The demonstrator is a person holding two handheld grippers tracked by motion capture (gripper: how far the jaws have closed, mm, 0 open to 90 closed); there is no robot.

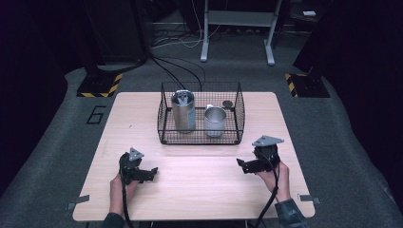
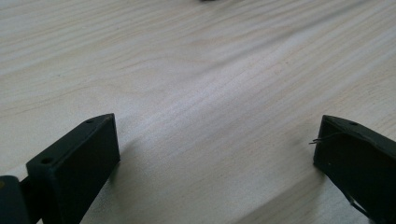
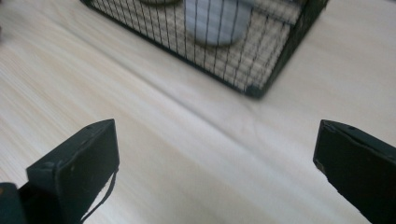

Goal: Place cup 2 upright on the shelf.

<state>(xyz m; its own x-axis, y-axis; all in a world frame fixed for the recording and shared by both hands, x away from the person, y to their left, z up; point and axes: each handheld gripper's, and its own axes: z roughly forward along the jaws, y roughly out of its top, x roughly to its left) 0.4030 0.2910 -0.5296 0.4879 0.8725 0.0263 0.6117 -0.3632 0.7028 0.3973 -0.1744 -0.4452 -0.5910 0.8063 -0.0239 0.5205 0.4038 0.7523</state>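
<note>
Left hand-held gripper (image 1: 151, 172): held low over the table (image 1: 199, 190), on the near side of the wire basket (image 1: 199, 137) and toward its left. In the left gripper view the two black jaws stand wide apart with bare wood grain between them; nothing is held. The left hand (image 1: 119, 187) grips the body from the near edge, and a cable trails back from it.

Right hand-held gripper (image 1: 241, 165): held on the near side of the basket and toward its right, jaws pointing inward toward the table's middle. In the right gripper view the jaws are likewise spread wide and hold nothing; the basket's near corner (image 3: 254, 91) lies ahead of them, well apart. The right hand (image 1: 275, 178) holds the body, a sleeve showing at the wrist.

Wire basket: black mesh, standing on the far half of the table, roughly central. Inside it, a tall metal canister (image 1: 183, 111) stands upright at the left. A shorter metal cup (image 1: 215, 121) stands upright at the right, just beside the canister. A small dark round item (image 1: 228, 103) lies behind the cup; its nature cannot be told.
</note>
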